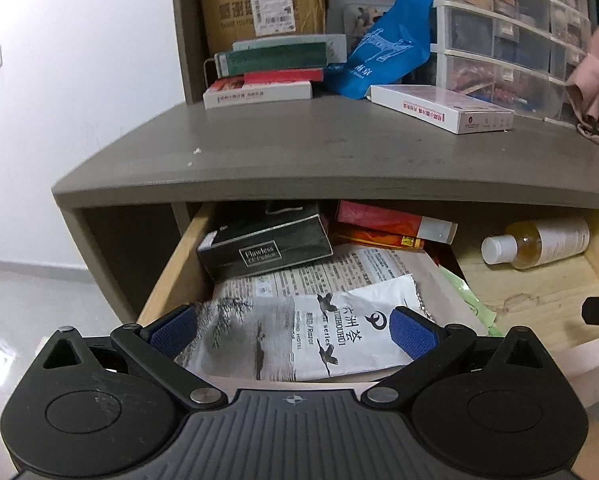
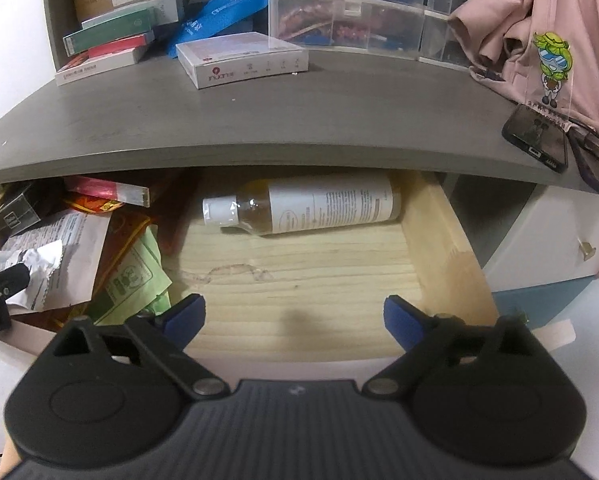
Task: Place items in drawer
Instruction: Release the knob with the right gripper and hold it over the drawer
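Observation:
The wooden drawer [image 1: 539, 284] is pulled open under a grey desk top [image 1: 299, 148]. It holds a black box [image 1: 263, 246], red and orange packets [image 1: 383, 222], printed paper, a silver-white sachet [image 1: 299, 332] and a bottle of amber liquid [image 1: 539, 242] lying on its side. My left gripper [image 1: 293, 330] is open above the sachet at the drawer's front left, not closed on it. My right gripper [image 2: 295, 318] is open and empty over the bare wooden floor [image 2: 299, 264] of the drawer's right half. The bottle [image 2: 311, 208] lies at the back there.
On the desk top lie stacked flat boxes [image 1: 259, 76], a white box [image 1: 439, 108], a blue bag [image 1: 383, 52], a cardboard carton [image 1: 259, 0], clear plastic drawer units [image 1: 507, 36] and pink cloth [image 2: 539, 32]. A phone [image 2: 537, 142] lies at the desk's right edge. A white-and-blue cabinet [image 2: 547, 248] stands right of the drawer.

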A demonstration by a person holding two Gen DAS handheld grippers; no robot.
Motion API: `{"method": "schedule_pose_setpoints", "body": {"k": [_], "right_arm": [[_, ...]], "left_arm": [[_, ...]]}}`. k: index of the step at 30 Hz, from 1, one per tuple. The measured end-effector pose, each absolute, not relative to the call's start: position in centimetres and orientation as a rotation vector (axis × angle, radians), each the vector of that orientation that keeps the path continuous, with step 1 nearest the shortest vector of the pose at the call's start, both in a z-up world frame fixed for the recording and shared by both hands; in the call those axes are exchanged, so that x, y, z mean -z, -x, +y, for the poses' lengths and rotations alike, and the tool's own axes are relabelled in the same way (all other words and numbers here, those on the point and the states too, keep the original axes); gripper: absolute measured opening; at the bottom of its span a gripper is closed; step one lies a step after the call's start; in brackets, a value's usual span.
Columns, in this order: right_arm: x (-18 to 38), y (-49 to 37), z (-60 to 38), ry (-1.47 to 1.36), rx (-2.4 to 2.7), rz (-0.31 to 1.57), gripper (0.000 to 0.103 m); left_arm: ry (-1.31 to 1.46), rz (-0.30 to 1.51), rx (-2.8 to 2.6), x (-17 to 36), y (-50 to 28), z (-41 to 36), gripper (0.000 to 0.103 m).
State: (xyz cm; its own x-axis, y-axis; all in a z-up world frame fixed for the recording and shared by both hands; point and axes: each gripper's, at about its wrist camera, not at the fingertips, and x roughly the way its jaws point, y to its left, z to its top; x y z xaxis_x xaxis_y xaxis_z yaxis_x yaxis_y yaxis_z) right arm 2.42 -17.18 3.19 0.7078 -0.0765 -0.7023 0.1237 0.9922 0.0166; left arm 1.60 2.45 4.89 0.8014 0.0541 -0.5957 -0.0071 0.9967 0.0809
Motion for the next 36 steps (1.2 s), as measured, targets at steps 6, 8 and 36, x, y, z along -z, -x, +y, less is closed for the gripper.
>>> {"method": "schedule_pose_setpoints", "body": {"k": [6, 8, 36], "right_arm": [[-3.1, -1.7, -17.2, -0.067, 0.105, 0.769, 0.096], [-3.1, -1.5, -17.2, -0.069, 0.099, 0.773, 0.096], [-2.9, 2.2, -16.6, -0.058, 0.107, 0.761, 0.096]], "left_arm": [[-0.085, 0.645, -0.036, -4.6, -1.2, 2.7, 0.103], [-0.080, 0.653, -0.031, -4.6, -1.0, 2.8, 0.103], [-0.103, 0.647, -0.022, -5.0, 3.7, 2.9, 0.103]]}}
